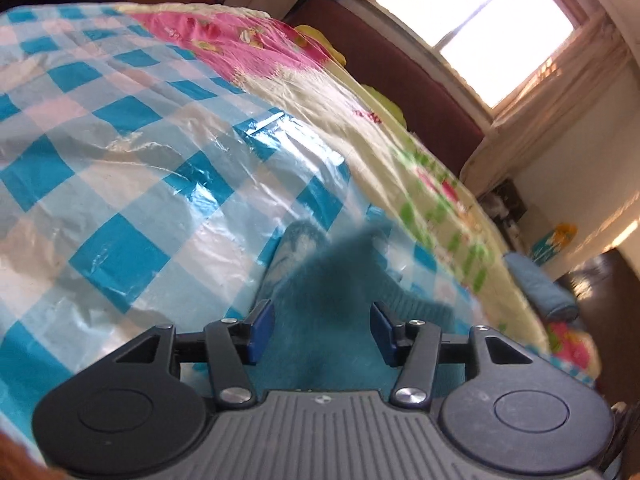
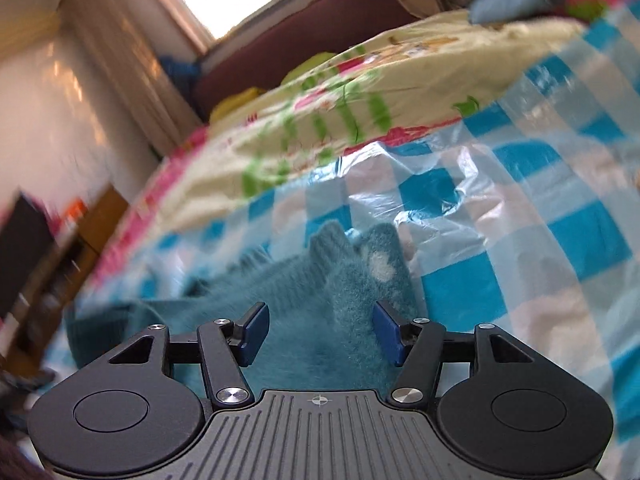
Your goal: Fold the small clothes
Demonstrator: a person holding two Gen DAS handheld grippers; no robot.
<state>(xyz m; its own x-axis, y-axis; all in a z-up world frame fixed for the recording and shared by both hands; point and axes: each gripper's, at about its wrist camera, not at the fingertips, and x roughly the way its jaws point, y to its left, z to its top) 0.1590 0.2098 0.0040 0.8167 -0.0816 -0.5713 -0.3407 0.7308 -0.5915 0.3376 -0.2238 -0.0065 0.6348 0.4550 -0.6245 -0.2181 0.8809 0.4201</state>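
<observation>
Lying low in the middle of both frames is a small fuzzy teal knitted garment with white spots [image 2: 320, 296], spread on the blue-and-white checked plastic sheet [image 1: 120, 160] that covers the bed. Looks like the grab-the-edge step, before any fold is made. The left claw [image 1: 322, 330] has its blue pads wide apart with the fluffy fabric showing between them, gripping nothing. Same for the right claw [image 2: 322, 330]: spread wide, hovering over the knit, nothing pinched. Next move, I reckon, is lowering each claw onto an edge and closing, minding not to snag the crinkly plastic too. Beyond the sheet is a cream quilt with pink and green cartoon print [image 2: 360, 88], with a window [image 1: 480, 28] upper right in the left view. Motion blur smears the garment, so its real shape and edges are hard to make out, and its near part is hidden under the claws.
</observation>
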